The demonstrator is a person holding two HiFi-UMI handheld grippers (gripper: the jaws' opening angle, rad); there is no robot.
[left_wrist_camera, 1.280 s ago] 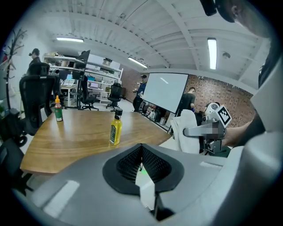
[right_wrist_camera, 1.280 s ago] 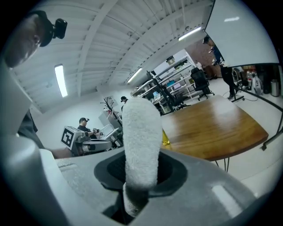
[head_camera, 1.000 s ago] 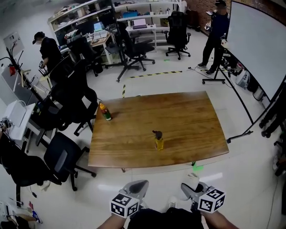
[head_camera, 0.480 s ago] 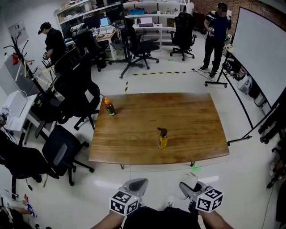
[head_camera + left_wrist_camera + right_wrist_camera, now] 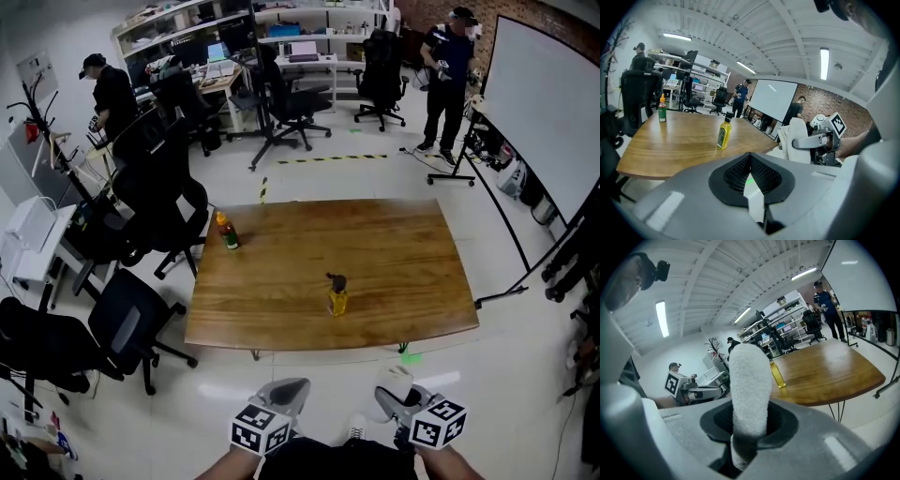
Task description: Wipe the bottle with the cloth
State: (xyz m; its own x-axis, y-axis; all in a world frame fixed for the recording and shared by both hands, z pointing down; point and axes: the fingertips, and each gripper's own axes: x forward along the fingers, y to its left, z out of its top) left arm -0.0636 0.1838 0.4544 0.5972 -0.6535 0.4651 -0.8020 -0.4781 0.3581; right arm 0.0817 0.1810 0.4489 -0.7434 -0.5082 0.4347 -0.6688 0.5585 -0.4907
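A small yellow bottle (image 5: 336,296) with a dark cap stands upright near the front middle of the wooden table (image 5: 394,248). It also shows in the left gripper view as the yellow bottle (image 5: 723,132) and in the right gripper view as the yellow bottle (image 5: 777,374). My right gripper (image 5: 394,388) is shut on a rolled white cloth (image 5: 749,385), which sticks up out of its jaws. My left gripper (image 5: 286,390) is shut and holds nothing. Both grippers hang low over the floor, short of the table's front edge and well apart from the bottle.
A second bottle (image 5: 226,232) with an orange cap stands near the table's back left corner. Black office chairs (image 5: 131,323) crowd the table's left side. A whiteboard on a stand (image 5: 539,103) is at the right. Two people stand by the desks at the back.
Both grippers have stayed where they were below the table's front edge. The head view has shifted slightly, and the person at the back right has moved a little.
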